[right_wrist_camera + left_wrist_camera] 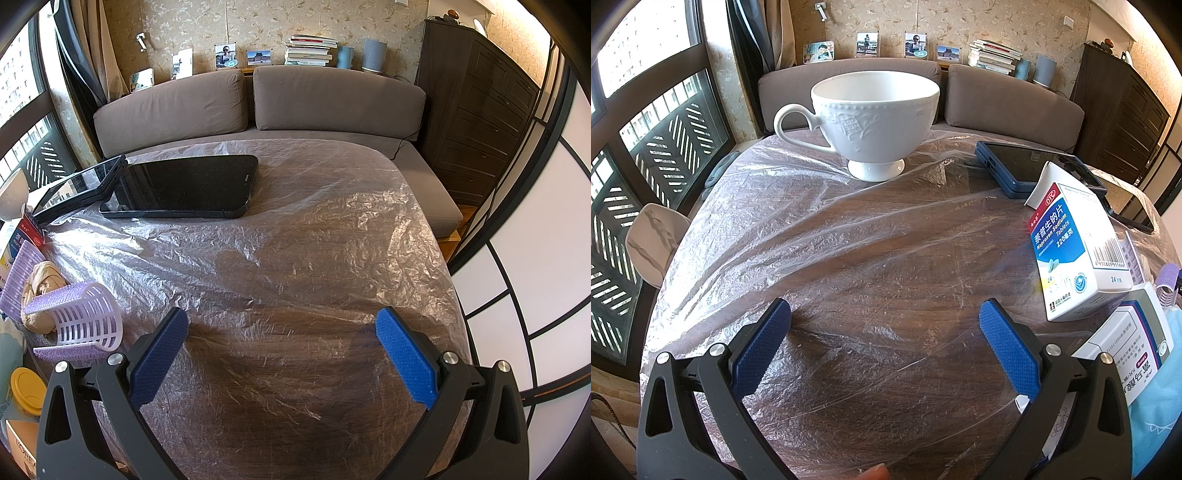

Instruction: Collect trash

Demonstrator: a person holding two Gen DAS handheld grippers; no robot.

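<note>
**Both grippers open over the wrapped table, trash off to the sides**

Starting at the left, the left gripper (884, 334) hangs just above the round wooden table (871, 280), which is covered by a crinkled clear plastic sheet (798, 206). Its blue pads (761, 350) stand wide apart with nothing between them. Ahead of it, near the far edge, a white footed cup (875, 118) stands upright, handle turned left. Further right lies a blue-cased tablet (1027, 166), and nearer, a blue and white medicine box (1071, 251) stands on end with its top flap open. A second medicine box (1126, 347) lies tilted just beside the right finger.

Moving over, the right gripper (282, 345) also hovers over bare plastic, its fingers spread and holding nothing. To its left sits a crumpled brown paper wad (40, 288), touching a purple slotted basket (88, 321) that lies on its side. A yellow lid (27, 391) shows at the lower left edge. Further back a black tablet (184, 184) lies flat, well apart from the gripper. A brown sofa (332, 99) runs behind the table.
</note>
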